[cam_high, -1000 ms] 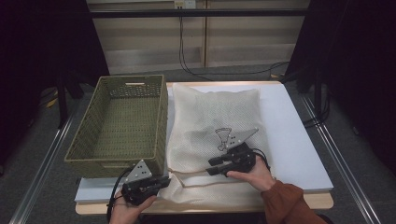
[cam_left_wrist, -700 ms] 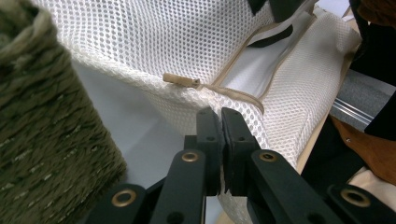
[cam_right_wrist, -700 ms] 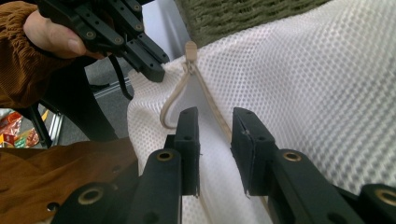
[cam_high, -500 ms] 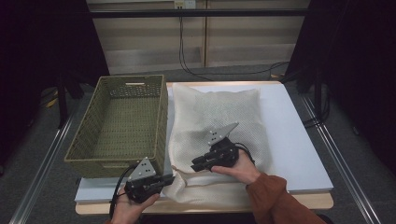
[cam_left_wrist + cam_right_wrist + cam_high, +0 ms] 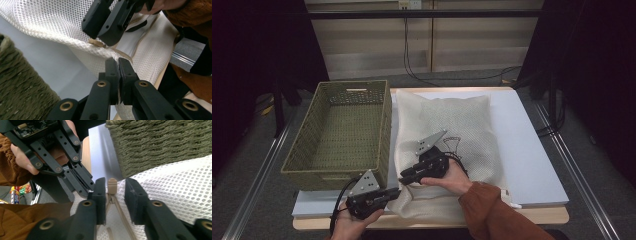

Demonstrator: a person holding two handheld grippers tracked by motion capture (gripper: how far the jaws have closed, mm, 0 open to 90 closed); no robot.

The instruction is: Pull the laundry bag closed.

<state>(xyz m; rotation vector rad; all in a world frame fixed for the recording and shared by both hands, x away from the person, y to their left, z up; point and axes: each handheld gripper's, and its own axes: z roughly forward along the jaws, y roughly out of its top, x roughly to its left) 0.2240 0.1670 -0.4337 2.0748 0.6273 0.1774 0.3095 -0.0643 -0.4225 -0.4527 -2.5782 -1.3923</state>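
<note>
A white mesh bag [image 5: 447,135] lies flat on the counter [image 5: 532,150], its near corner at the counter's 6 o'clock edge and bare counter open toward 3 o'clock. At 9 o'clock, just beside the bag, stands a green woven basket [image 5: 343,132] with nothing visible inside.

The left gripper [image 5: 118,75] is clamped tight on the bag's near corner, by the zip seam. The right gripper [image 5: 114,192] sits just beyond it over the bag; its jaws stand partly apart and have just been opening a little, with the tan zip pull [image 5: 112,186] between them and not pressed. In the high view the two grippers lie close together.
</note>
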